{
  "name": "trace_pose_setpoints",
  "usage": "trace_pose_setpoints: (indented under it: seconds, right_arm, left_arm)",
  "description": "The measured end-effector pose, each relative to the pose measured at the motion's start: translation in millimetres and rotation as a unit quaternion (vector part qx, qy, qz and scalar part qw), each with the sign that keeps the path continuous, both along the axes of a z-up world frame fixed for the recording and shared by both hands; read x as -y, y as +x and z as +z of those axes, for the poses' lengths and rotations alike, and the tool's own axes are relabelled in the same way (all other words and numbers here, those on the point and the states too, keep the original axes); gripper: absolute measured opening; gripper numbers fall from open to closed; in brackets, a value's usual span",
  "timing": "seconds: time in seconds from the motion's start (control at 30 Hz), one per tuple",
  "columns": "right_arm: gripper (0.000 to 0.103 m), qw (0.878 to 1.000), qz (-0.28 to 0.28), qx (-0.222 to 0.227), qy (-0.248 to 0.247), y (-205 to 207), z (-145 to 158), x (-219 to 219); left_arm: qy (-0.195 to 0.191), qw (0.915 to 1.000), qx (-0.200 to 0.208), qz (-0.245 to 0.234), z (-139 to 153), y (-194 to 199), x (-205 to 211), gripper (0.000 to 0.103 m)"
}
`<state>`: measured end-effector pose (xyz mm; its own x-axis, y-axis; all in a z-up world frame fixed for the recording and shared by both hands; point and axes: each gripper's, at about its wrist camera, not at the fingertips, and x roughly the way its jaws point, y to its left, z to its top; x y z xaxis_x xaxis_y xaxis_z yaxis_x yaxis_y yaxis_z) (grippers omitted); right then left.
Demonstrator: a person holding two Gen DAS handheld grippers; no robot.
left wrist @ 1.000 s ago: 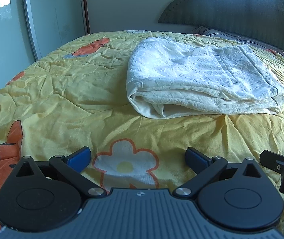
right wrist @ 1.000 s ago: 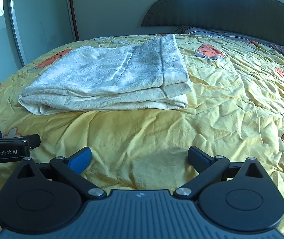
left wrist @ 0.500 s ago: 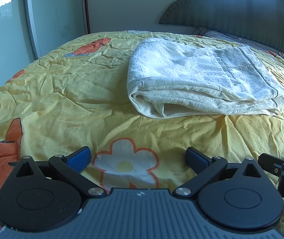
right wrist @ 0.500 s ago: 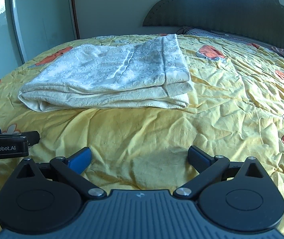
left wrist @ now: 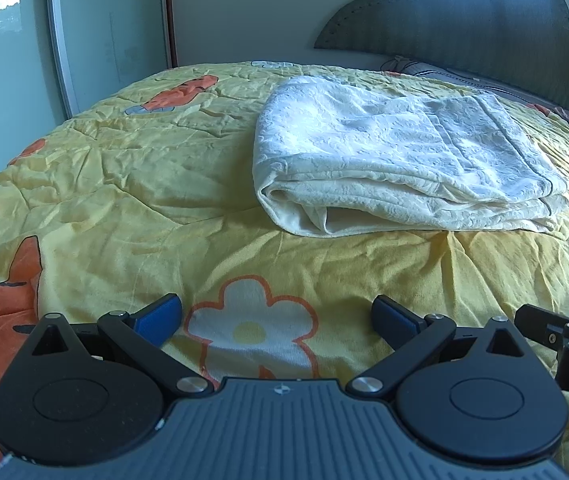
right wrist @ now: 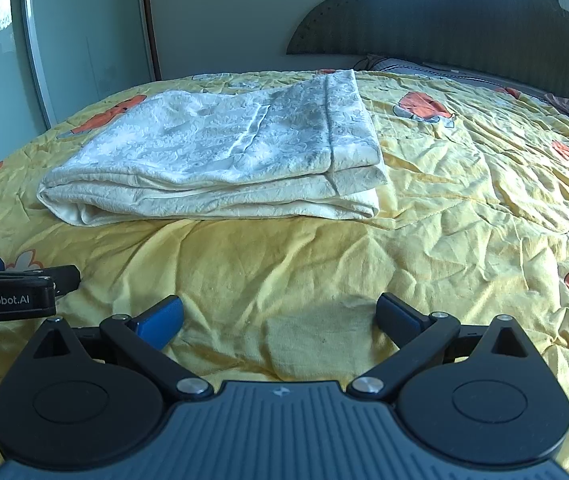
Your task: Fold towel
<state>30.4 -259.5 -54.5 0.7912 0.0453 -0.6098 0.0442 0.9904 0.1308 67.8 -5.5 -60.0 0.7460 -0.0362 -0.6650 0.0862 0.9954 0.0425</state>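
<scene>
Well, the towel (left wrist: 400,164) lies folded into a thick, soft rectangle on the bed, cream-white with a raised, embossed weave that catches the light in pale blue patches. Its near edge shows several stacked layers, and at the left end the fold bulges round like a loose roll, with a small hollow between the layers. A flat woven band runs along the top layer toward the right end.

Under it spreads a yellow bedspread (left wrist: 132,184), thin cotton by the look of it, crumpled all over with fine creases and printed with orange shapes and a white flower (left wrist: 250,320) outlined in orange.

Both tools sit low over the bedspread, well short of the towel and touching none of it. The left gripper (left wrist: 276,314) has its blue-padded fingers spread wide apart with only the flower print between them. The right gripper (right wrist: 280,314) is likewise spread wide over bare yellow cloth, holding nothing. Their bodies are matte black plastic with round discs, silver pivot pins and a ribbed grey front.

Behind the bed rises a dark headboard (right wrist: 464,20) with a scalloped, cloud-like outline, and a glossy pale wardrobe door (right wrist: 84,40) stands at the left.
</scene>
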Motion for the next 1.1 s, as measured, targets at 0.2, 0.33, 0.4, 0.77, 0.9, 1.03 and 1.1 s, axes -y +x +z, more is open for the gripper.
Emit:
trace_pose_setpoints:
  seconds: [0.2,0.33,0.4,0.77,0.9,1.03,1.1]
  right_arm:
    - [0.103,1.000,-0.001,0.011,-0.004,3,7,1]
    - [0.103,1.000,0.000,0.004,-0.004,8,4,3]
    - [0.103,1.000,0.000,-0.002,0.000,9,1,4]
    - [0.103,1.000,0.002,-0.004,-0.010,6,-3,1]
    - [0.103,1.000,0.002,-0.004,-0.010,6,-3,1]
    - [0.103,1.000,0.003,-0.005,-0.014,6,-3,0]
    - [0.103,1.000,0.004,-0.006,-0.019,6,-4,-1]
  left_arm:
    - [-0.001,1.0000,0.001,-0.003,0,-1,-1,0.103]
    - [0.000,1.0000,0.001,-0.003,0,-2,0,0.103]
    - [-0.001,1.0000,0.001,-0.003,0,-2,0,0.103]
    - [-0.001,1.0000,0.001,-0.003,0,-1,0,0.103]
    - [-0.001,1.0000,0.001,-0.003,0,-1,0,0.103]
    - [0.000,1.0000,0.001,-0.003,0,-1,0,0.103]
    - [0.000,1.0000,0.001,-0.003,0,-1,0,0.103]
